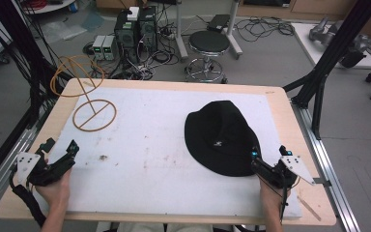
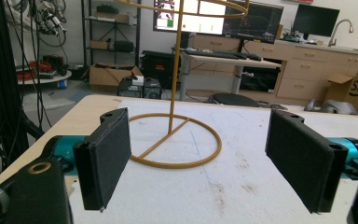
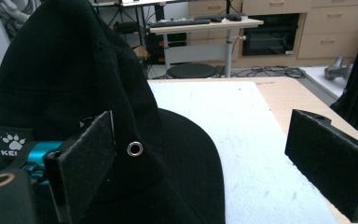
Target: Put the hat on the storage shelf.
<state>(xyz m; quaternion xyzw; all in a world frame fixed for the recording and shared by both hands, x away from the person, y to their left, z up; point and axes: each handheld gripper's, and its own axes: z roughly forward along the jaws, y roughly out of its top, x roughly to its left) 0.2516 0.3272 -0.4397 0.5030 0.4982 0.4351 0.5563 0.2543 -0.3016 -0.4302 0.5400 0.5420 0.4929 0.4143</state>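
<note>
A black bucket hat (image 1: 221, 137) lies brim-down on the white mat (image 1: 159, 145), right of centre. My right gripper (image 1: 269, 163) is open at the hat's near right brim; in the right gripper view the hat (image 3: 74, 88) rises just ahead, its brim lying between the jaws of the gripper (image 3: 214, 168). A yellow wire hat stand (image 1: 84, 92) with a ring base stands at the far left. My left gripper (image 1: 60, 152) is open near the table's left front corner, pointing toward the stand (image 2: 179, 140), apart from it, with nothing between the jaws of the gripper (image 2: 209, 168).
The wooden table edge (image 1: 299, 145) frames the mat. Beyond the far edge stand a round stool (image 1: 207, 48), computer boxes (image 1: 135, 31) and cables on the floor. Black frame posts (image 1: 328, 63) rise at the right.
</note>
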